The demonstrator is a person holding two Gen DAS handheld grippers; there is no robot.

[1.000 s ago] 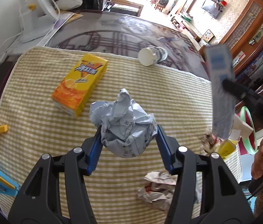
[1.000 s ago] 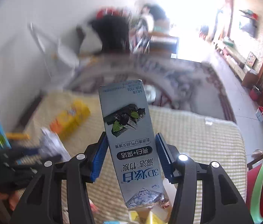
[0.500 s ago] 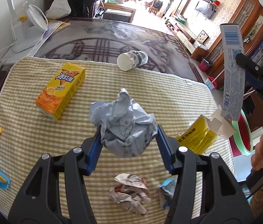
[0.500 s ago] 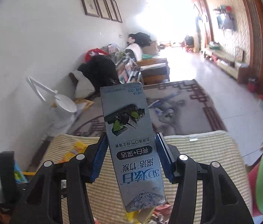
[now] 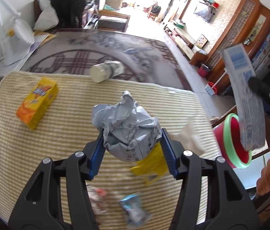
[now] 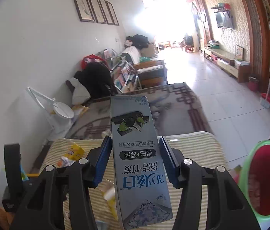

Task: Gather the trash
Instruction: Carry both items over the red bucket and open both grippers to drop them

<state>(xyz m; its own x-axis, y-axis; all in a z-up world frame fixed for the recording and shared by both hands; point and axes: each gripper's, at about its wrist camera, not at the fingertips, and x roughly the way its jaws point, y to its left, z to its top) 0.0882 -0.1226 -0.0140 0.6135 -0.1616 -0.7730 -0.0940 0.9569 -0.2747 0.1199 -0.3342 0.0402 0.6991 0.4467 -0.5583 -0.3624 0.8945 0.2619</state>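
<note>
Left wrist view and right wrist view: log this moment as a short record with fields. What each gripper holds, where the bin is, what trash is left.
left gripper: shut on crumpled grey paper ball
right gripper: shut on grey toothpaste box, held lengthwise between the pads
bin: red bucket with green rim, beyond the right edge of the striped cloth
trash left on cloth: orange-yellow carton, paper cup on its side, open yellow box, small crumpled wrappers near the front edge
blur: near items smeared, details unclear
</note>
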